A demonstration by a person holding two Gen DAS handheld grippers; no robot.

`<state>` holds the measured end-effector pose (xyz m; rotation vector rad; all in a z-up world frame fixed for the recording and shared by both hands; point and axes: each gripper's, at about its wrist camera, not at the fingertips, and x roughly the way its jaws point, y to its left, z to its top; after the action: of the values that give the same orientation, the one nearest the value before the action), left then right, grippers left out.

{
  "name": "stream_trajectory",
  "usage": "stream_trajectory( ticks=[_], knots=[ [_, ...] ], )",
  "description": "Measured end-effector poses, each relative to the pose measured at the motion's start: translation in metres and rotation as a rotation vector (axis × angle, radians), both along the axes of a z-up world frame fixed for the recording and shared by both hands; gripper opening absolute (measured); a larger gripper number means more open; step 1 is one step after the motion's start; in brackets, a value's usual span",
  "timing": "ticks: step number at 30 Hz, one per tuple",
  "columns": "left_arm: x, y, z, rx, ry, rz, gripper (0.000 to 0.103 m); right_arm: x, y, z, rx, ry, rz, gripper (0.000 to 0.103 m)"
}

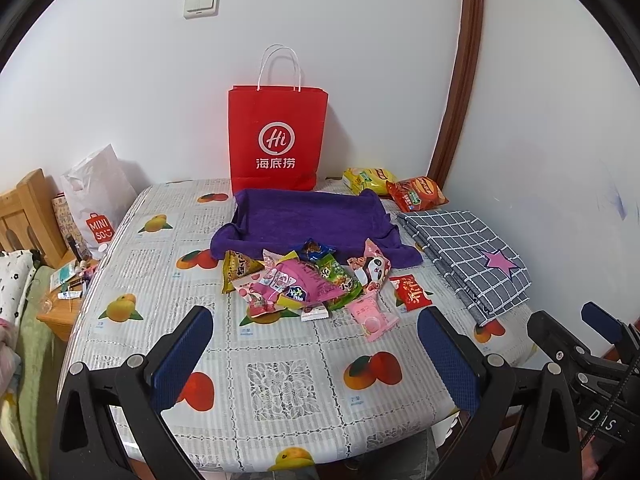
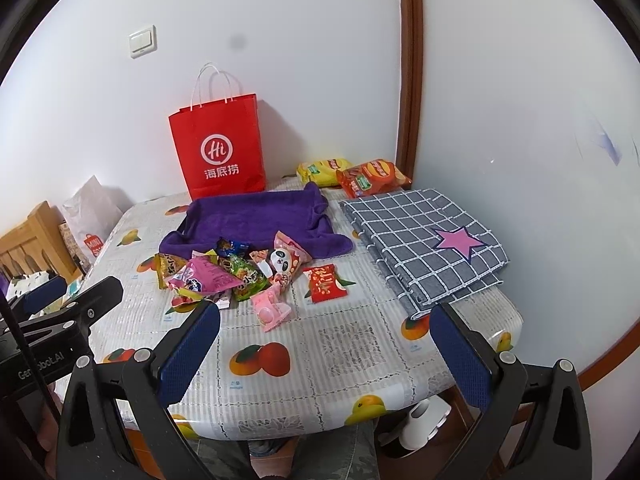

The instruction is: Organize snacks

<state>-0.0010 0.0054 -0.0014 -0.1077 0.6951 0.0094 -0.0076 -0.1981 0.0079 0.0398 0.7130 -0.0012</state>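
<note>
A pile of small snack packets lies mid-table in front of a purple cloth-lined tray. A red packet and a pink packet lie beside the pile. Yellow and red chip bags lie at the back. My left gripper is open and empty above the near table. My right gripper is open and empty, to the right of the left one.
A red paper bag stands against the wall. A folded grey checked cloth with a pink star lies at the right. A white Miniso bag and a wooden bedside stand are left of the table.
</note>
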Motion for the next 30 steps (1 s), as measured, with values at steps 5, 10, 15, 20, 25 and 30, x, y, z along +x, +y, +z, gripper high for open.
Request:
stream_trajectory(
  ticks=[5,10,15,20,25,30],
  knots=[
    [-0.001,0.001,-0.001,0.0,-0.001,-0.001,0.103,-0.001,0.002,0.001,-0.001,-0.002,0.007,0.103],
    [-0.001,0.002,0.0,-0.002,-0.003,0.0,0.103,-0.001,0.005,0.001,-0.001,-0.002,0.011,0.103],
    [-0.001,0.005,0.0,-0.007,-0.004,0.005,0.103,-0.002,0.009,0.001,-0.004,-0.002,0.022,0.103],
    [-0.003,0.006,-0.001,-0.004,-0.005,0.007,0.103,-0.004,0.012,0.003,-0.005,-0.007,0.032,0.103],
    [-0.005,0.008,-0.002,-0.005,-0.007,0.007,0.103,-0.005,0.014,0.003,-0.007,-0.01,0.033,0.103],
    [-0.006,0.007,-0.004,-0.003,-0.005,0.005,0.103,-0.006,0.015,0.003,-0.007,-0.012,0.031,0.103]
  ],
)
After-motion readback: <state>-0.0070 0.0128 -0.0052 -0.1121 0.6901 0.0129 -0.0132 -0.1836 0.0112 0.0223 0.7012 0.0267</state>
